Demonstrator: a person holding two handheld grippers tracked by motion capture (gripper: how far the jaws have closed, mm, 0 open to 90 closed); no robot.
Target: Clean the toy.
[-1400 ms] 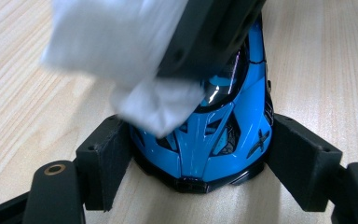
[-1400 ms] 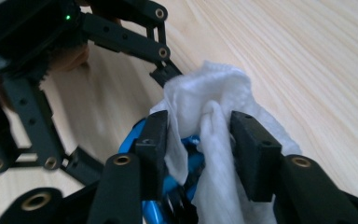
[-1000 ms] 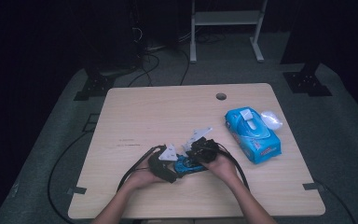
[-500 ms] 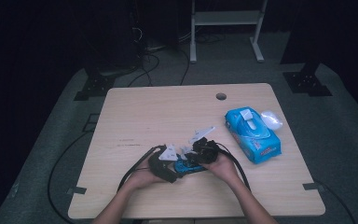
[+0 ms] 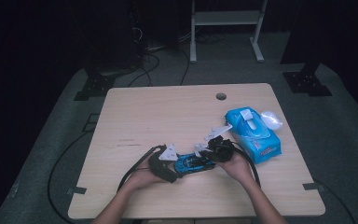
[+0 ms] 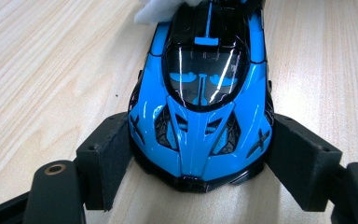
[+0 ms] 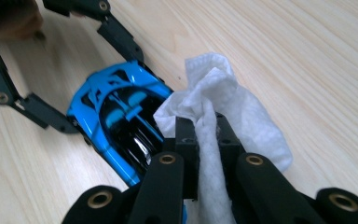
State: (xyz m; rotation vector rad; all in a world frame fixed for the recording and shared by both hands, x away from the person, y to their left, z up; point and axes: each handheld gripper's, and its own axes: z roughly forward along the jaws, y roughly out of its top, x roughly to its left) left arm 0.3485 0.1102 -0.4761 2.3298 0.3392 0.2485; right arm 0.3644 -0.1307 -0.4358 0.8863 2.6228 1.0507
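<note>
Your left gripper (image 6: pixel 198 158) clamps the glossy blue toy car (image 6: pixel 204 93) by its nose, a foam pad pressed to each flank; that view shows the car's black windscreen facing you. Your right gripper (image 7: pixel 207 135) pinches a crumpled white wipe (image 7: pixel 223 102) just above the car's tail. From above, the blue wipe pack (image 5: pixel 251 133) lies beyond your right gripper on the pale wood-grain table (image 5: pixel 168 112).

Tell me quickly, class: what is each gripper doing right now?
Left gripper: shut on the nose of the blue toy car, holding it on the table.
Right gripper: shut on a white wipe, held at the car's rear.
</note>
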